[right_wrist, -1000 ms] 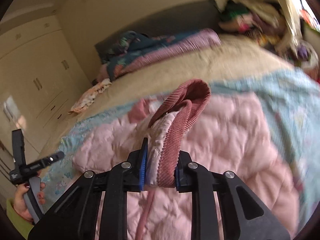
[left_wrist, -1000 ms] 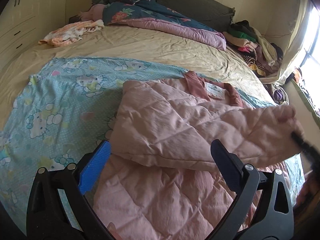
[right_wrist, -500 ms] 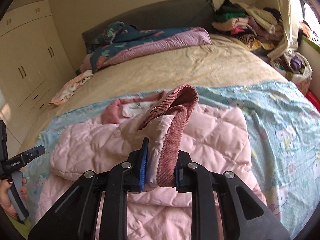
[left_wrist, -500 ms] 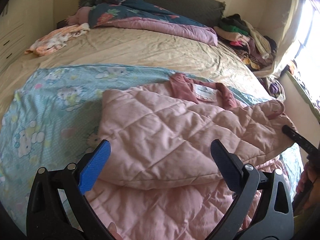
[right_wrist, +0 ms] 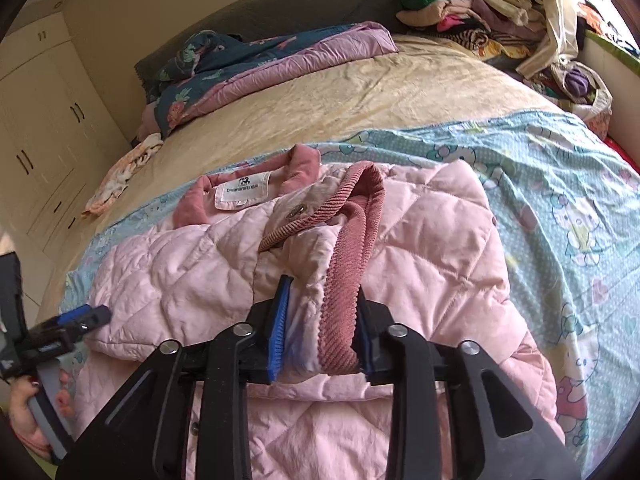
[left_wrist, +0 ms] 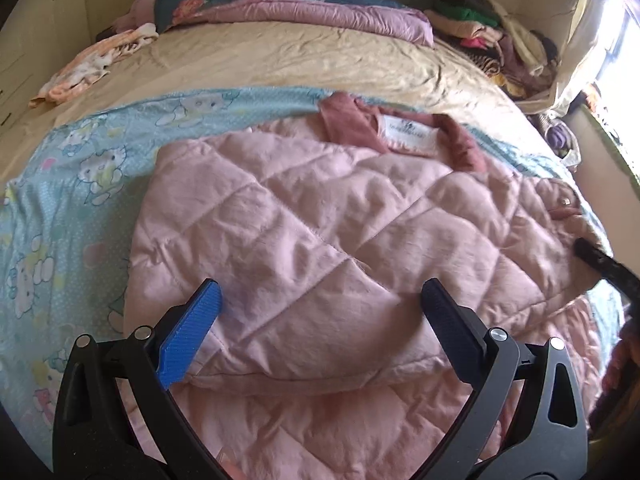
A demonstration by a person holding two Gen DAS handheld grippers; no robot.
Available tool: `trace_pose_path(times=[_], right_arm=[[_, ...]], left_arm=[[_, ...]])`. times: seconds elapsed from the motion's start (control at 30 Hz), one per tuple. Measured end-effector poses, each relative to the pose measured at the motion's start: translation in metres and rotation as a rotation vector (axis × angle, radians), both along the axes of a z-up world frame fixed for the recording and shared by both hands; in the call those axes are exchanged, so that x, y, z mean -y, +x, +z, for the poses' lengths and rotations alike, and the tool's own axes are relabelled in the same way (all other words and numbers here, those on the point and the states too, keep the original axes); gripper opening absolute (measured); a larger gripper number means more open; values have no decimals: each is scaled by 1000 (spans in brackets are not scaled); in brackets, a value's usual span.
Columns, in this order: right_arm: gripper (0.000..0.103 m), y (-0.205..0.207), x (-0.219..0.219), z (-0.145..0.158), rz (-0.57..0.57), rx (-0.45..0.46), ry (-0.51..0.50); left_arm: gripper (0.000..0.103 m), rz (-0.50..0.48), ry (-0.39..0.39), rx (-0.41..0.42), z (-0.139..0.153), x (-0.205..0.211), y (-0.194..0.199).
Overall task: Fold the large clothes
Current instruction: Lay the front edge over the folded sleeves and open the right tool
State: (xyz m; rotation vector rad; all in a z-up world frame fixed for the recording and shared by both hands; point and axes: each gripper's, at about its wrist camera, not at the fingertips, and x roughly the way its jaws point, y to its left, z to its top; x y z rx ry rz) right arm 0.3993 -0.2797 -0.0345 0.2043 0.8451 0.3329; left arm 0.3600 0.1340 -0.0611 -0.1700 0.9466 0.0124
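Left gripper (left_wrist: pixel 318 308) hovers with jaws spread wide and empty over the pink quilted jacket (left_wrist: pixel 320 240), which lies on the cartoon-print sheet (left_wrist: pixel 80 184) covering the bed. One sleeve is already folded across the body. Right gripper (right_wrist: pixel 320 320) is opening around the ribbed cuff (right_wrist: pixel 340 280), which sits between its pads. Further folds likely remain.
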Motion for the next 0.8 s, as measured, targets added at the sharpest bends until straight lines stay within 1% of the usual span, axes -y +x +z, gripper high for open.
trace_pose_path(times=[0.07,0.1,0.17,0.2,0.27,0.4,0.47,0.53,0.57,0.63,0.7,0.73,0.8], right_arm=[[47,0,0,-1,-1,-6,-7],[49,-1,1,0,-5,-4,-12],[59,-4,1,3,-22,8,-23],[60,-7,2,6,-32,23,-25],[66,-10,3,12,-48,54,-29],[69,-14,-8,24,2,88,-30],[74,-16,-22,26,49,93,-45],[75,-17,-42,28,109,92,-72],[75,-17,-55,26,149,89,-94],[76,-16,-76,21,190,79,-148],[76,-10,-93,11,221,58,-196],[76,-5,-99,4,229,34,-214],[76,7,-110,-18,224,-52,-276]], left_arm=[[94,-2,2,-19,-9,-1,3],[94,-3,-1,-29,-13,-2,4],[94,-1,-13,-42,-20,-5,7],[94,3,-20,-47,-23,-7,8],[95,9,-41,-56,-29,-10,10],[95,3,-44,-89,-39,-11,16],[95,7,-51,-98,-43,-11,20],[95,15,-65,-101,-46,-13,22],[95,17,-68,-99,-47,-14,23],[95,16,-68,-95,-46,-13,22],[95,15,-67,-91,-46,-13,21],[95,14,-68,-89,-45,-13,21],[95,13,-71,-87,-44,-14,21]])
